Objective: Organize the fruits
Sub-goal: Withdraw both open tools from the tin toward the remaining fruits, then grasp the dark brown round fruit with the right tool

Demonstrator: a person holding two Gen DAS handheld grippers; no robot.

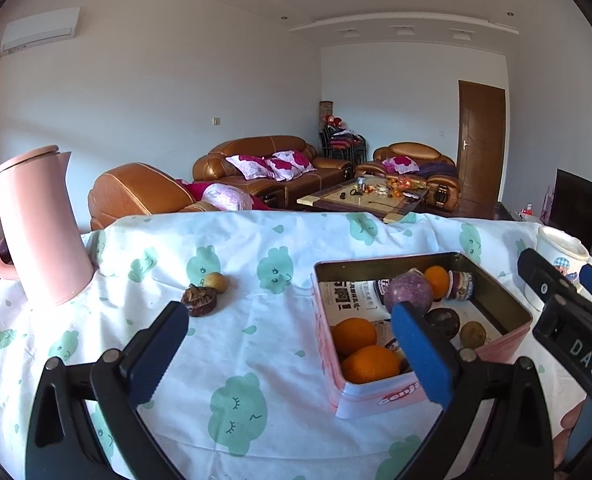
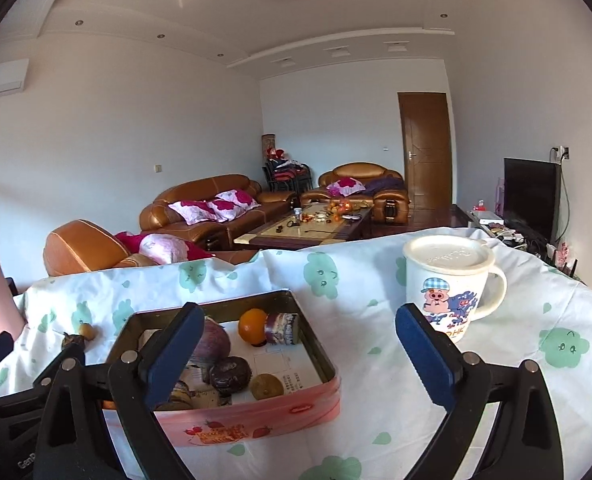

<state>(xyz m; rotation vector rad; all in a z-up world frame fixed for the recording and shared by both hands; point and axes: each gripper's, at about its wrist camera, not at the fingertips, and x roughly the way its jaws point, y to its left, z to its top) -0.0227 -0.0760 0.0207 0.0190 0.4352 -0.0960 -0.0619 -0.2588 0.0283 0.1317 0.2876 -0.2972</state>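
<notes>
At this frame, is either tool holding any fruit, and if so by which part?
Nothing is held. The left tool and right tool are both open with nothing between the blue pads, hovering near the pink rectangular tin box of fruit.

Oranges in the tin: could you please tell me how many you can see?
3. Two oranges lie at the tin's near left corner, one just behind the other; a third sits at the far end. Others may be hidden behind the left gripper.

Fruits in tin (image 1: 496, 296) – kettle (image 1: 35, 228) far left, mug (image 2: 448, 280) right.
</notes>
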